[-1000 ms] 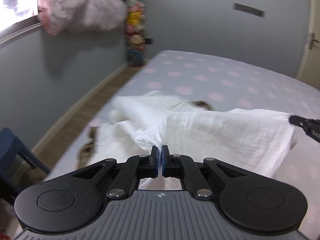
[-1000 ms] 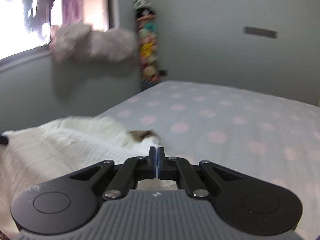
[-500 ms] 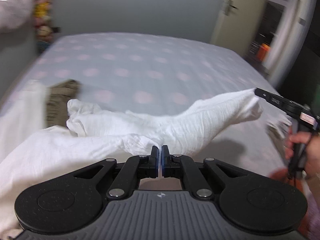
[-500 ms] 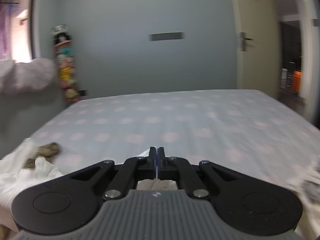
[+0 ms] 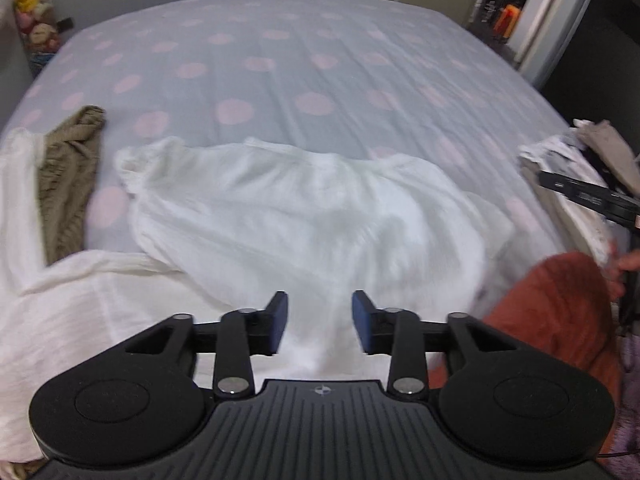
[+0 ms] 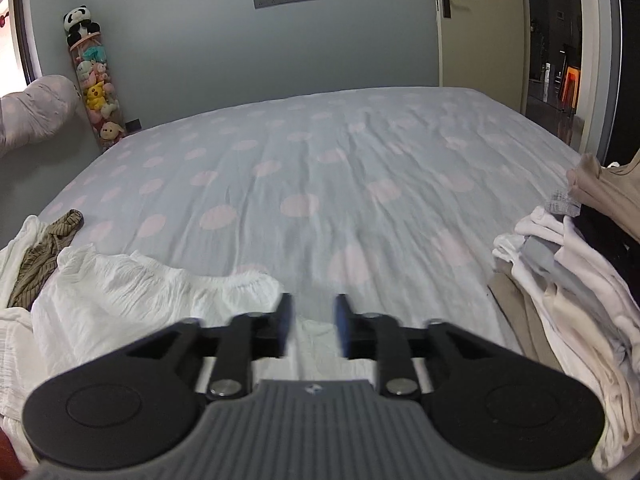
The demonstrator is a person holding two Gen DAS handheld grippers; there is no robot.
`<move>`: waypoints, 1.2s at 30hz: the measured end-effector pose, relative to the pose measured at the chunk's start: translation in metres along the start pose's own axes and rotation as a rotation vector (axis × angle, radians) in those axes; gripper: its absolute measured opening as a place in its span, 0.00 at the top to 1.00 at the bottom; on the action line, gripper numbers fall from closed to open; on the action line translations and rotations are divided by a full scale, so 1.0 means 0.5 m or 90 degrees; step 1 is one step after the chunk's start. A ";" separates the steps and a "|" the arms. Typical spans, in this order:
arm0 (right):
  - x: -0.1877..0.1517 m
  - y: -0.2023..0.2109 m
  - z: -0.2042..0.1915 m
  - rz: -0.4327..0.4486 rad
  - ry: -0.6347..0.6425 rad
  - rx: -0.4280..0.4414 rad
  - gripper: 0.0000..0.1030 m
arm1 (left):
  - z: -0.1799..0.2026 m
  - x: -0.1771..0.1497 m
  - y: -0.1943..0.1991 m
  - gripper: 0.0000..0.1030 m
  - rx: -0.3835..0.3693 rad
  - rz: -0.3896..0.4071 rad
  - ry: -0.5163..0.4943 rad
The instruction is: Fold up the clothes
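Observation:
A white crinkled garment point(image 5: 304, 216) lies spread on the dotted bed sheet point(image 5: 320, 60). My left gripper point(image 5: 319, 320) hovers over its near edge. The jaws are opening, and the cloth shows in the gap untouched by the blue pads point(image 5: 280, 320). In the right wrist view the same garment point(image 6: 140, 292) lies at lower left. My right gripper point(image 6: 310, 328) is over its right end, its jaws also opening, with cloth low in the gap and not pinched. The right gripper point(image 5: 560, 184) also shows at the right edge of the left wrist view, held by a hand point(image 5: 624, 264).
An olive striped garment point(image 5: 72, 168) and more white cloth point(image 5: 60, 312) lie at the left. A pile of clothes point(image 6: 560, 272) sits on the bed's right edge. A rust-red sleeve point(image 5: 560, 312) is near the left gripper. A tube of plush toys point(image 6: 96, 92) and a door point(image 6: 476, 24) stand by the far wall.
Both grippers were shut on the white garment and carried it to the right. Now both have opened and the garment lies spread on the sheet.

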State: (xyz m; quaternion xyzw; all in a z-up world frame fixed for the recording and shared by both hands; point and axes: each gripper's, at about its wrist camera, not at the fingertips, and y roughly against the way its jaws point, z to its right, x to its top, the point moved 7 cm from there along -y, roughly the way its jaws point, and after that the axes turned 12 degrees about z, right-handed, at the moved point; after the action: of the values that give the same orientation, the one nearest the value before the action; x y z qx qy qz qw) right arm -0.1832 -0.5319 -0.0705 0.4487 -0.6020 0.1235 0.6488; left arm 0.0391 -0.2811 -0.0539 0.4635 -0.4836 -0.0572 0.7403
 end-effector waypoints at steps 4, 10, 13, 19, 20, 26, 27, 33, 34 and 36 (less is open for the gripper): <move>0.002 -0.019 -0.022 -0.013 0.023 0.031 0.64 | -0.081 0.022 -0.011 0.57 0.061 0.004 0.014; -0.001 -0.074 -0.094 -0.049 0.070 0.088 0.59 | -0.220 0.032 -0.010 0.57 0.138 -0.001 0.035; 0.006 -0.116 -0.147 -0.059 0.102 0.120 0.57 | -0.297 0.020 0.000 0.57 0.184 -0.004 0.044; 0.013 -0.214 -0.257 -0.082 0.145 0.172 0.54 | -0.457 -0.024 0.058 0.56 0.282 0.006 0.098; 0.011 -0.231 -0.274 -0.088 0.152 0.179 0.54 | -0.485 -0.034 0.070 0.56 0.299 0.006 0.107; -0.006 -0.327 -0.372 -0.115 0.198 0.206 0.54 | -0.640 -0.113 0.147 0.54 0.400 0.003 0.171; -0.009 -0.342 -0.386 -0.120 0.201 0.209 0.54 | -0.663 -0.128 0.157 0.54 0.410 0.005 0.188; -0.024 -0.422 -0.462 -0.148 0.224 0.222 0.54 | -0.773 -0.218 0.194 0.54 0.461 0.010 0.262; -0.025 -0.433 -0.474 -0.150 0.229 0.223 0.53 | -0.789 -0.233 0.196 0.54 0.468 0.011 0.276; -0.027 -0.456 -0.490 -0.155 0.231 0.224 0.51 | -0.808 -0.263 0.193 0.53 0.459 0.010 0.308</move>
State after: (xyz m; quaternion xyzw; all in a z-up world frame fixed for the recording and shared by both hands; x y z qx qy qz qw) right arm 0.1378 -0.4769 -0.1500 0.5938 -0.3867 0.2255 0.6686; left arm 0.2458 0.0984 -0.1111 0.6889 -0.2886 0.2312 0.6234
